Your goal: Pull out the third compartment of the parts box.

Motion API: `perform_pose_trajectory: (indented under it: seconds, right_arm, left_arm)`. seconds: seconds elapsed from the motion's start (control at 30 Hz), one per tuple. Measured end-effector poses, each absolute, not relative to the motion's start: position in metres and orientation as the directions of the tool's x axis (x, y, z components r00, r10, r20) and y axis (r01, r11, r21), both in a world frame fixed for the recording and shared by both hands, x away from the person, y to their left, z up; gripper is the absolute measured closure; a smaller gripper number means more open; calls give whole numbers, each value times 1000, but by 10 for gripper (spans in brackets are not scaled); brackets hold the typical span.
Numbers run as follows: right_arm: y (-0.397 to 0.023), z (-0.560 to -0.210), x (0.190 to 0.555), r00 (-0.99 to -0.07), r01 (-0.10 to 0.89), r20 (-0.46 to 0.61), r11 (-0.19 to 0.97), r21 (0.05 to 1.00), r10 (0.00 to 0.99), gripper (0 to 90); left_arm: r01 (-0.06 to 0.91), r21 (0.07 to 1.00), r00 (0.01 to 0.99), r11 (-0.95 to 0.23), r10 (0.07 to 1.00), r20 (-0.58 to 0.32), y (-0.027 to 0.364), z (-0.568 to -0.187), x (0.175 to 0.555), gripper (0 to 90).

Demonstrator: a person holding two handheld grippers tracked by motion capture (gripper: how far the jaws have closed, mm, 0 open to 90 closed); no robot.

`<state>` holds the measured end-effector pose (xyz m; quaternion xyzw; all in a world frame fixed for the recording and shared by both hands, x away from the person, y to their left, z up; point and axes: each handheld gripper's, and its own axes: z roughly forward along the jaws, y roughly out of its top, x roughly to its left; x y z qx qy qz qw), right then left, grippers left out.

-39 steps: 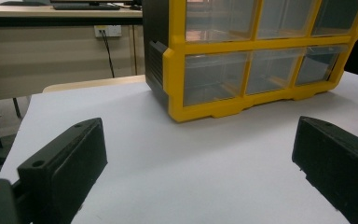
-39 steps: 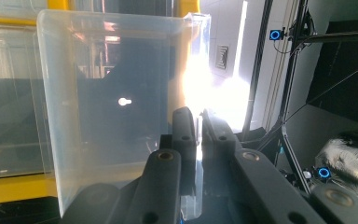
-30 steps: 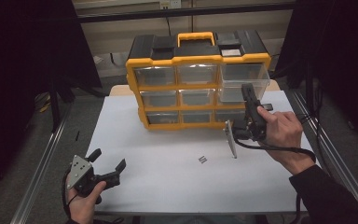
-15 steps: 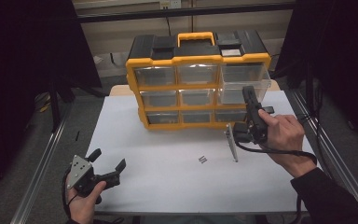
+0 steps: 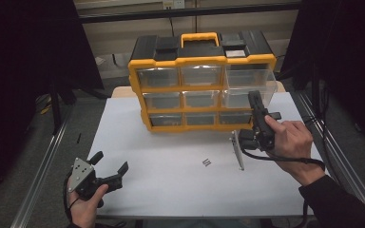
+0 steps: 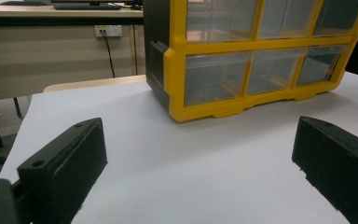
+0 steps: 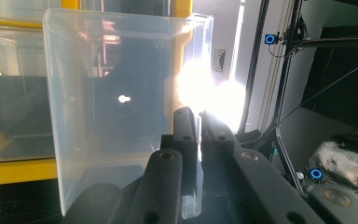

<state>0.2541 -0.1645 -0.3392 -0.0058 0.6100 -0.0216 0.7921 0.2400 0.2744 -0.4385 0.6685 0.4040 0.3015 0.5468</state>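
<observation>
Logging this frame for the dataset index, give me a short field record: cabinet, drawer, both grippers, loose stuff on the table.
cabinet: yellow drawer organizer with black top, upright at the far side of the white table
drawer: clear drawer at the organizer's right end, pulled partway out
right gripper: jaws shut on the clear drawer's front wall
left gripper: jaws open, nothing between them, near the table's front left corner, pointed toward the organizer
loose item: small dark part on the table in front of the organizer; type too small to tell
</observation>
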Motion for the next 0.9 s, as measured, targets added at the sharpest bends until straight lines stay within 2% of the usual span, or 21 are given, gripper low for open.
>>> perform_pose_trajectory:
  seconds: [0.57,0.9]
  right_arm:
    - [-164,-337,247,251,13,-967,999,-46,-48,847]
    - [-164,-337,247,237,-4,-971,1000,7,8,722]
  left_arm:
    - [212,974,490,-75,871,-40,274,-439,240,30]
    - [215,974,495,-76,868,-42,275,-438,241,30]
